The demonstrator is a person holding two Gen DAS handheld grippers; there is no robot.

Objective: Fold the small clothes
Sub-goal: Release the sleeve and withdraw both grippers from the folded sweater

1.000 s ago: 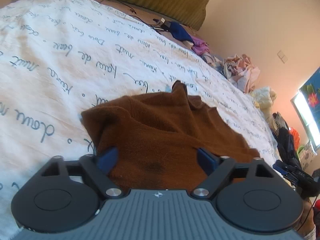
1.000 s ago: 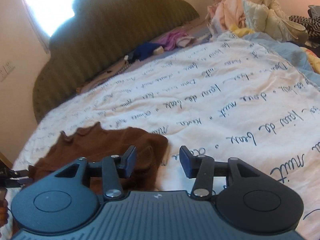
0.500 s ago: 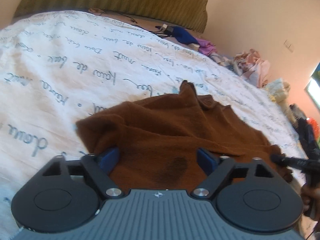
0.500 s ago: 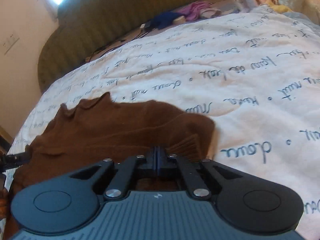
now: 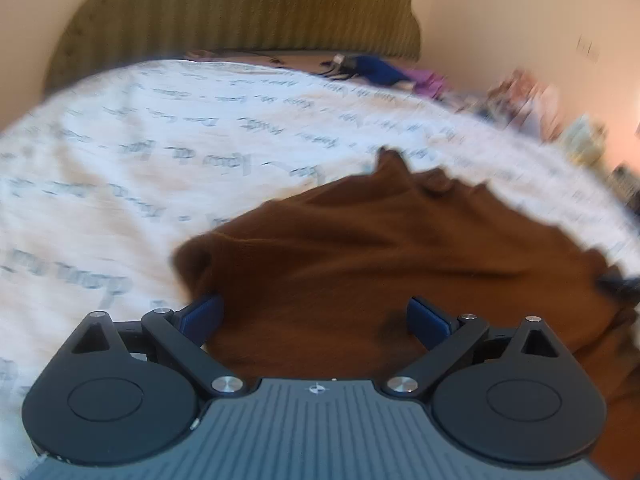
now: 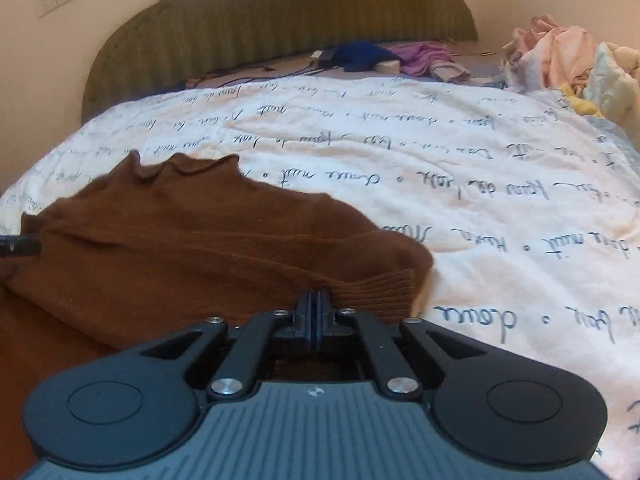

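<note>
Right wrist view, nearest first: the right claw is clenched on the ribbed hem of the brown sweater, at the garment's right corner near the foot edge of the bed. From that pinch the sweater runs leftward and away, its frilled neck pointing toward the green headboard. In the left wrist view, blurred, the left claw stands released, its blue pads straddling the cloth low on the sweater's left side without closing. Both claws sit along the same near hem, so I judge the coming fold turns on lifting that edge toward the neck. Farther off, loose clothes lie heaped at the bed's far right corner.
</note>
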